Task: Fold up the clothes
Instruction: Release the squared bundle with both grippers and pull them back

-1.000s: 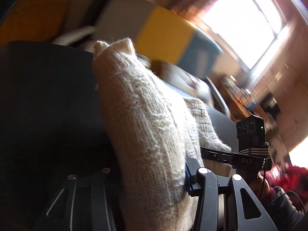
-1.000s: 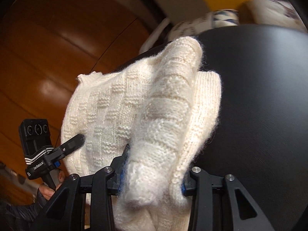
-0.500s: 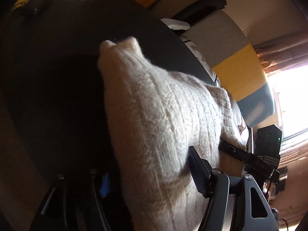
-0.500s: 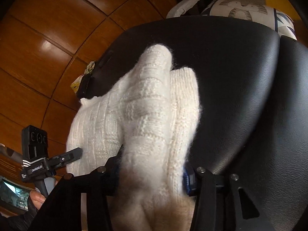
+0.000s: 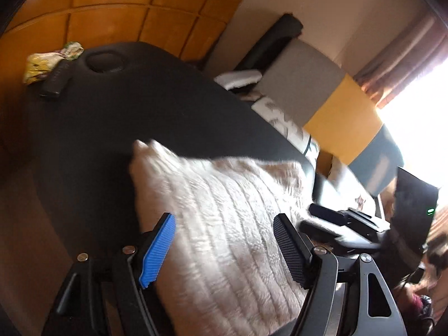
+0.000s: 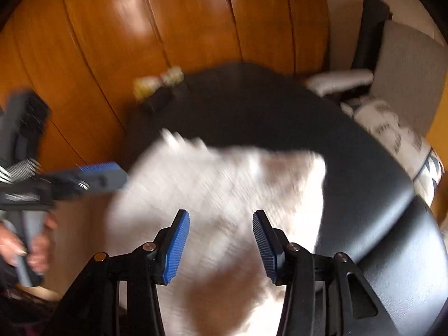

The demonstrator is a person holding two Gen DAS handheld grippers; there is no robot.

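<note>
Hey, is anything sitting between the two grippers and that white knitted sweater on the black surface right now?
Nothing visible. The white sweater lies on the black surface, directly beneath the open left gripper and the open right gripper. The yellow bundle and dark block sit at the far edge, well clear.

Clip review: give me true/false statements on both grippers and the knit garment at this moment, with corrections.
1. The left gripper is open. True.
2. The right gripper is clamped on the cream knitted sweater. False: its jaws stand apart, gripping nothing.
3. The sweater lies on the black padded surface. True.
4. The sweater is dark blue. False: it is cream.
5. A black remote control lies at the surface's far edge. True.
</note>
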